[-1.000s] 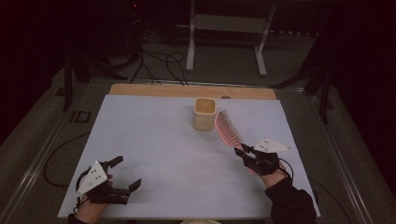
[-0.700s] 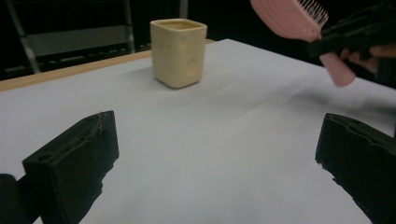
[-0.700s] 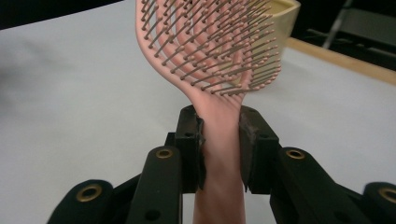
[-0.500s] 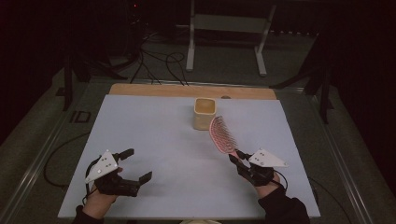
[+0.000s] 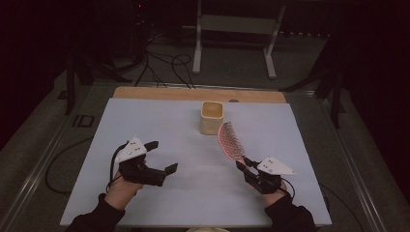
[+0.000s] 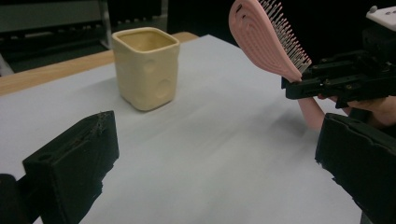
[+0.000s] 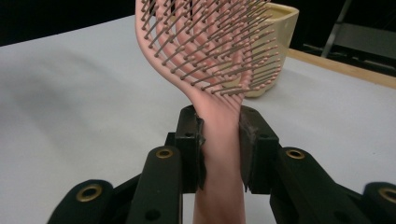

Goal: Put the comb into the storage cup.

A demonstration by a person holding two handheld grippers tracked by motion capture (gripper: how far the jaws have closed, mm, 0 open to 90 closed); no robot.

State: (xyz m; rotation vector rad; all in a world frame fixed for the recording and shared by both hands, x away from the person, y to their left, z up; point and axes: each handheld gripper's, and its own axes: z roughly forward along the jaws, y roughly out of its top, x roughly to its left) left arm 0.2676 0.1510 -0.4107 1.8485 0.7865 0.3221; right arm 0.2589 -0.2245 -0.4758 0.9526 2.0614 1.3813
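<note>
High view: the right gripper [image 5: 247,169] clamps the handle of the pink brush [image 5: 230,141], lifted off the worktop [image 5: 159,125] with its head tilted toward the cup [image 5: 212,117] just beyond. Right gripper view shows both pads [image 7: 195,140] pressed on the handle, bristles facing the camera. Left gripper [image 5: 162,157] hovers low over the worktop's left part, jaws wide apart and holding nothing.

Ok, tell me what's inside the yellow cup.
The cup shows a bare inner wall below its rim; its bottom is hidden. The pink hairbrush is outside, clamped in the right gripper.
</note>
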